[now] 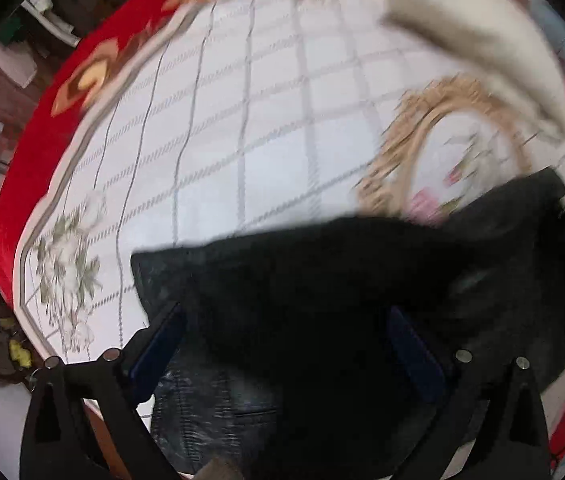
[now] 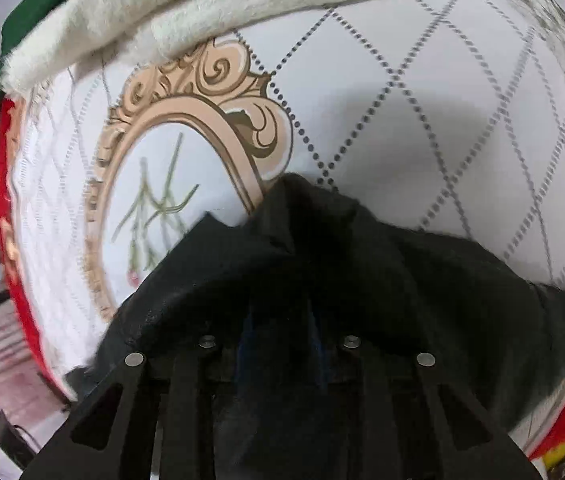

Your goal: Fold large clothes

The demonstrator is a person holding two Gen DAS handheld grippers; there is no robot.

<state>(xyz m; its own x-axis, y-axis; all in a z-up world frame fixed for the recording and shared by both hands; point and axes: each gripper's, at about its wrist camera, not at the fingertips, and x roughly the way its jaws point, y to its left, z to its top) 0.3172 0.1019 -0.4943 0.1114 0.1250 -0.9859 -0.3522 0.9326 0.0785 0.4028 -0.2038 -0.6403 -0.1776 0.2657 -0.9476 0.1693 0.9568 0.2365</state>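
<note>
The black garment [image 2: 322, 264] lay bunched at the near edge of the bed [image 1: 210, 128], draped over and between both grippers, one corner spread flat on the quilt toward the left in the left wrist view. It looked soft, limp and fairly light, a thin knit or woven cloth that would sag and crease wherever it was not supported; a firm pinch on a hem or corner, rather than on the loose middle, seemed the safest hold, since the folds could slip out of a shallow bite.

The right gripper [image 2: 282, 336] had its fingers drawn close together with black cloth between them, so it appeared to be clamped on the garment. The left gripper [image 1: 282, 344] stood wide, its blue-padded fingers [image 1: 154, 352] well apart with cloth lying across the gap, not pinched.

No containers were visible. Farther off, a cream fleecy garment [image 2: 202, 4] lay at the far side of the bed, over a beige scrolled frame print [image 2: 202, 104] on the quilt, apart from the black cloth. A red border [image 1: 42, 128] edged the bed.
</note>
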